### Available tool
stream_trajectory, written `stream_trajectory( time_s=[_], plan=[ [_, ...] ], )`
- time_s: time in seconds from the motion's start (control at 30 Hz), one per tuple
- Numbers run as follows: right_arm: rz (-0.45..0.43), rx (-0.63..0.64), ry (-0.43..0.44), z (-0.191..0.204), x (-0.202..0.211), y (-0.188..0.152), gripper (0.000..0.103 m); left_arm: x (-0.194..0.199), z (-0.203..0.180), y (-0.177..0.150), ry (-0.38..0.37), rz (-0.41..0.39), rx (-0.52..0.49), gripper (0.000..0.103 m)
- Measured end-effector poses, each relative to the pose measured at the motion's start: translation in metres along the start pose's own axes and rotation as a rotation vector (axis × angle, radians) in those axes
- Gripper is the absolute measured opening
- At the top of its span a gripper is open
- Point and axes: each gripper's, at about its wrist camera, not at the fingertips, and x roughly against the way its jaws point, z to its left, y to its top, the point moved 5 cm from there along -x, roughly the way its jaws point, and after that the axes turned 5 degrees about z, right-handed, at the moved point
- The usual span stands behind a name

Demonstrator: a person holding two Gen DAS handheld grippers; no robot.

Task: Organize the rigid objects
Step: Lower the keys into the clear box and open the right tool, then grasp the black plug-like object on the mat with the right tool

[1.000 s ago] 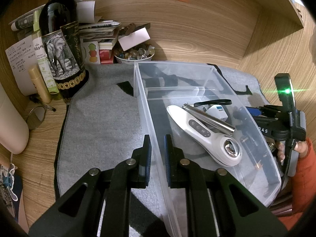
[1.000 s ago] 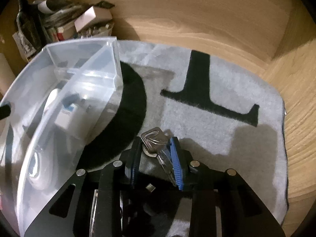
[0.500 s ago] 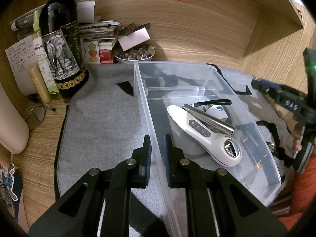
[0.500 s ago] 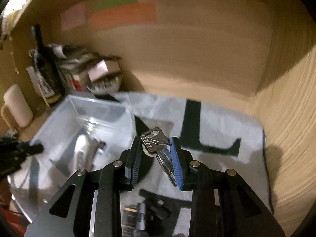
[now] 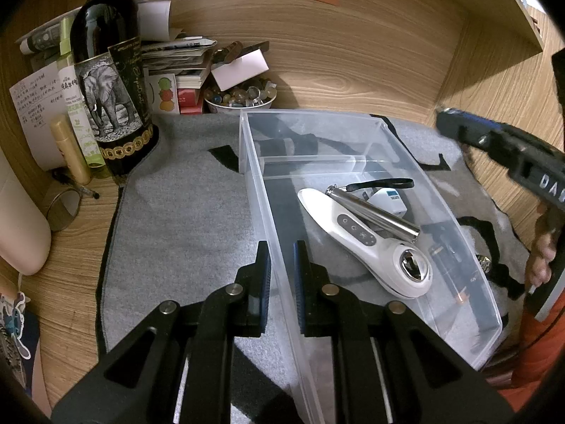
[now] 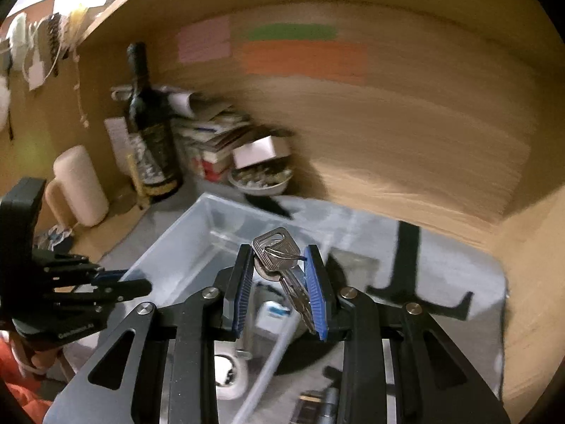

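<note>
A clear plastic bin sits on a grey mat. It holds a white handheld device, a metal tube with a black strap and a small white box. My left gripper is shut on the bin's left wall near its front. My right gripper is shut on a bunch of silver keys and holds them in the air above the bin. The right gripper also shows in the left wrist view at the right, raised.
A dark wine bottle, a stack of papers and books and a bowl of stones stand at the back left by the wooden wall. A cream cylinder lies at the left. Small dark items lie on the mat by the bin.
My right gripper has lifted the keys off the mat and swung up and left over the bin. The left gripper and bin have stayed put.
</note>
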Motion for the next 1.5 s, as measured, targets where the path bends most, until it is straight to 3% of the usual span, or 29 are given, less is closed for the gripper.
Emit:
stream_trajectory(
  time_s=[0.37,0.5,0.63,0.9,1.1,1.3,1.5],
  plan=[
    [0.205,0.049,0.067,0.016,-0.056,-0.022,0.028,-0.001,-0.001,0.000,0.000,0.001,0.001,0.012],
    [0.192,0.052,0.069,0.016,-0.051,-0.021,0.030,-0.002,-0.003,0.001,0.004,0.005,-0.004,0.012],
    [0.158,0.037,0.054,0.012,-0.043,-0.018,0.050,-0.003,-0.003,0.002,0.004,0.005,-0.004,0.012],
    [0.080,-0.022,0.001,-0.010,-0.013,-0.013,0.068,-0.003,-0.003,0.002,0.006,0.006,-0.003,0.012],
    [0.049,-0.077,-0.108,-0.040,0.015,-0.021,0.070,-0.003,-0.002,0.002,0.005,0.006,-0.003,0.012],
    [0.086,-0.137,-0.207,-0.066,0.030,-0.055,0.070,-0.003,-0.002,0.002,-0.003,0.006,0.003,0.012],
    [0.143,-0.232,-0.211,-0.083,0.030,-0.092,0.070,-0.003,-0.001,0.001,-0.003,0.005,0.003,0.012]
  ],
)
